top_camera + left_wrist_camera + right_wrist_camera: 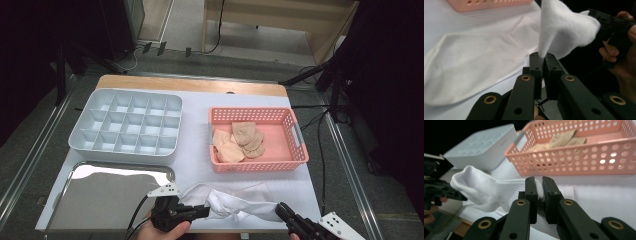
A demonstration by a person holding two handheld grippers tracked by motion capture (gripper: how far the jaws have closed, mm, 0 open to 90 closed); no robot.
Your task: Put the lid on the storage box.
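A white sock point(240, 206) hangs stretched between my two grippers just above the table's near edge. My left gripper point(204, 211) is shut on one end of it; in the left gripper view the cloth point(564, 30) rises from between the closed jaws point(541, 58). My right gripper point(281, 210) is shut on the other end, and the ribbed sock point(486, 190) runs leftwards from its pinched jaws point(539, 185). A second white sock point(474, 70) lies flat on the white table cover beneath, also seen from above point(225, 191).
A pink perforated basket point(295, 130) at the right holds several beige socks point(240, 140). A pale compartment tray point(85, 117) stands at the back left. A shiny metal tray point(100, 195) lies at the front left. The other hand's gripper point(610, 23) is close at the right.
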